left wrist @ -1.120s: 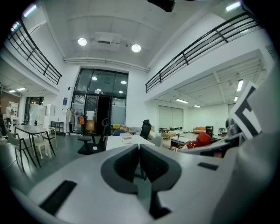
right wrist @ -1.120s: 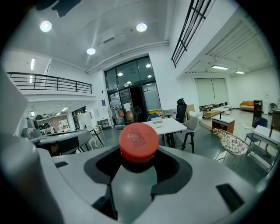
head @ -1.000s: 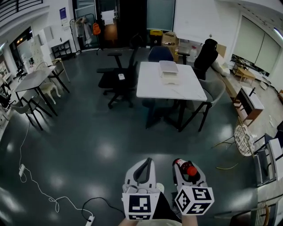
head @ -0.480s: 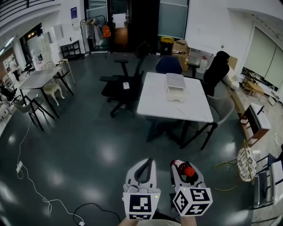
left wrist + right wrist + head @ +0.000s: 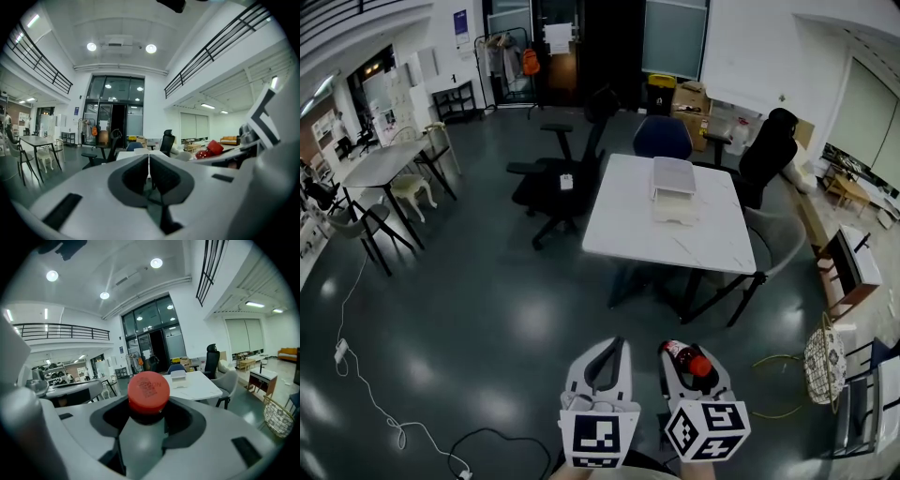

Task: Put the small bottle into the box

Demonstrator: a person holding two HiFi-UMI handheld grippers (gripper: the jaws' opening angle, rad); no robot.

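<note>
My right gripper (image 5: 686,367) is clamped on the small bottle (image 5: 148,391), its red cap poking out past the jaws; my left gripper (image 5: 607,352) grips nothing, jaws pressed together; both are held low, side by side, pointing toward the white table (image 5: 628,225) — the box (image 5: 673,183) sits there, well apart from the bottle.

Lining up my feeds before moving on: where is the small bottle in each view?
Head view: small bottle bottom centre-right, in the right gripper.
Left gripper view: its red cap, right of centre.
Right gripper view: dead centre, between the jaws.
Shared landmark: the white table, ahead in all three.
</note>
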